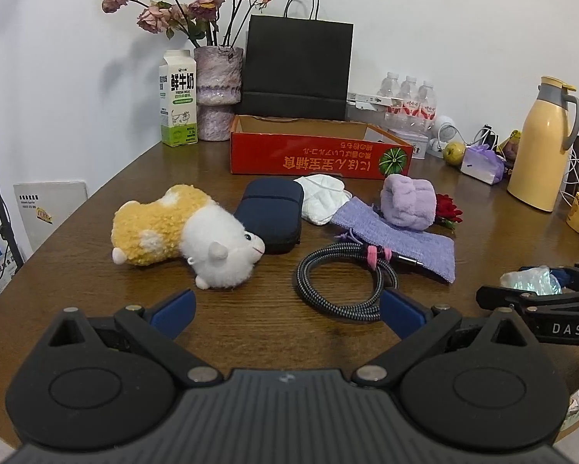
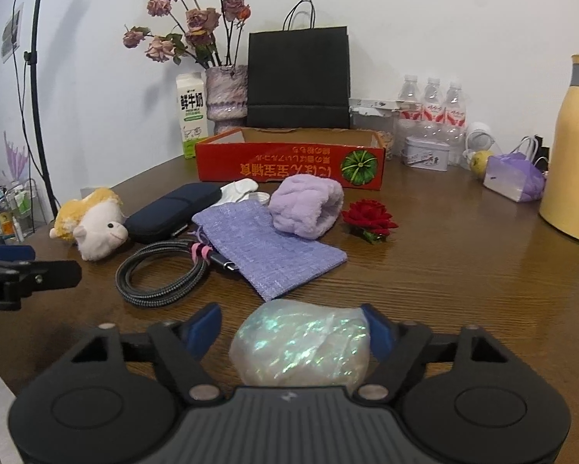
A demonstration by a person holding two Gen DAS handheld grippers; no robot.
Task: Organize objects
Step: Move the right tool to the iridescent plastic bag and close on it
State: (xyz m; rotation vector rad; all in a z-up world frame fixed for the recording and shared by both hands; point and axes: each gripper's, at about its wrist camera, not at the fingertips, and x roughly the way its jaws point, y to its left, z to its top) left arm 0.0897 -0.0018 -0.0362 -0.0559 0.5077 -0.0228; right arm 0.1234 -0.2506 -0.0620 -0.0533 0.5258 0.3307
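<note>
The table is big, brown and full of things. At the far side, near the wall, sits the red box. It is open on top and looks empty from here. I think the loose things should go in there.

Between the box and the grippers lie the plush, the dark case, the purple pouch, the purple towel, the cable, a white cloth and the rose.

The right gripper is at the near edge of the table. The shiny bag sits between its fingers. The right blue pad looks like it touches the bag. The left blue pad stands a bit off it, so the bag is not pinched yet. The fingers are about half spread.

The left gripper has its fingers spread wide. Nothing is between them. It hangs over bare table, just near the cable.

The step now looks like grabbing the shiny bag. To do it well, squeeze slowly until both pads press the bag. The bag looks soft and slippery, so hold it at its fat middle, not at a thin edge. Squeeze gently so it does not pop out. Then lift it well up, so it does not bump the pouch, towel or rose. Carry it over the box wall and let go low inside.

Keep the left gripper away from the cable until the bag is done.
</note>
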